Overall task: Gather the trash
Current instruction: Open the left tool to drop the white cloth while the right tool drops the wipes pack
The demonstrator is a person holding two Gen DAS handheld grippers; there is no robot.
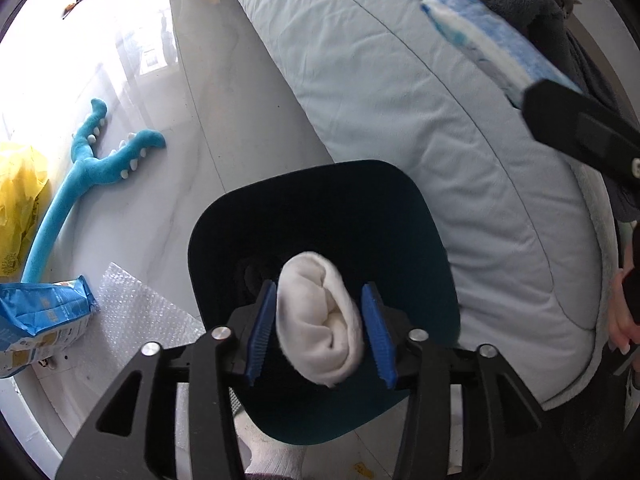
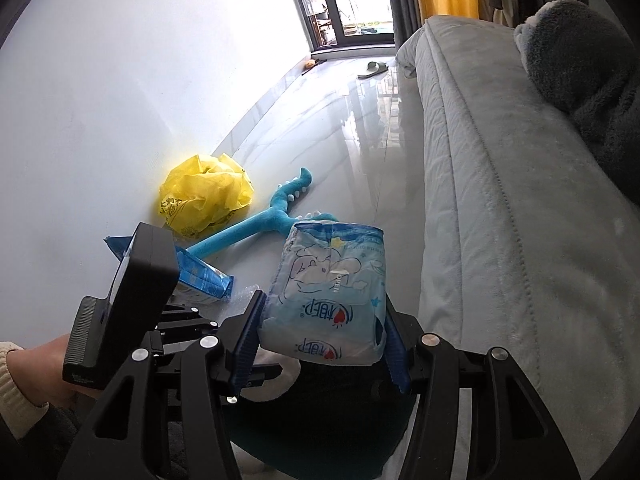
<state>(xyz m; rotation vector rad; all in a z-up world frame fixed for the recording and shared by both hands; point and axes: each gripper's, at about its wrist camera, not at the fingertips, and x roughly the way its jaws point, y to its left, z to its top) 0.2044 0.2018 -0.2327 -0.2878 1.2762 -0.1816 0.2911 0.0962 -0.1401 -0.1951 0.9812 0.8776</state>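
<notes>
My left gripper (image 1: pixel 320 332) is shut on a rolled white sock (image 1: pixel 320 320) and holds it over the open mouth of a dark teal bin (image 1: pixel 416 216). My right gripper (image 2: pixel 320 340) is shut on a blue and white tissue pack (image 2: pixel 332 280), held above the same bin (image 2: pixel 320 432). That pack also shows in the left wrist view (image 1: pixel 488 36), at the upper right over the bed. The left gripper's body shows in the right wrist view, at the lower left.
On the glossy floor lie a blue plush toy (image 1: pixel 96 160), a yellow plastic bag (image 2: pixel 204 192), a blue snack packet (image 1: pixel 40 312) and bubble wrap (image 1: pixel 136 312). A bed with a pale quilt (image 1: pixel 400 100) runs along the right. A slipper (image 2: pixel 372 68) lies near the far door.
</notes>
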